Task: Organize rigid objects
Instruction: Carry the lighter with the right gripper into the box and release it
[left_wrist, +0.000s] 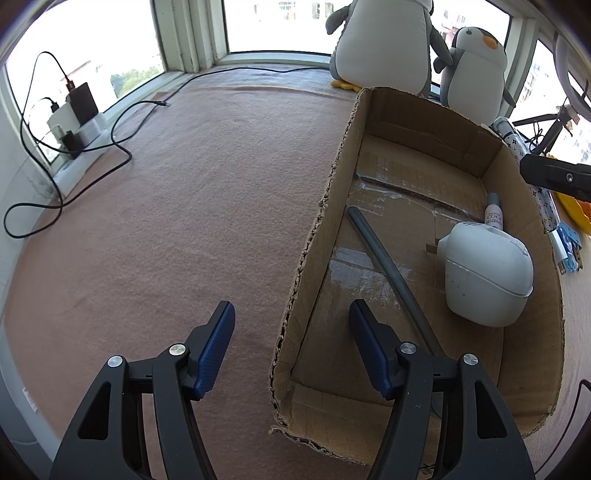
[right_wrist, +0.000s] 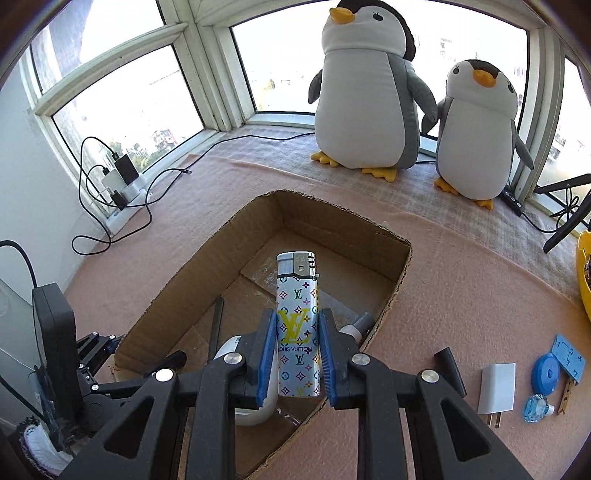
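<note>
right hand-held gripper (right_wrist: 297, 354) clamps lighter (right_wrist: 297, 325), left view misses it

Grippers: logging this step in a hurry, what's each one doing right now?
Left gripper: open, holding nothing, straddling the cardboard box wall.
Right gripper: shut on the lighter.

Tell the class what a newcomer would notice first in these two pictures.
Two plush penguins stand by the window at the back. In front, the right gripper clamps a patterned lighter upright above an open cardboard box. Inside the box lie a white plug-in device and a grey rod.
</note>
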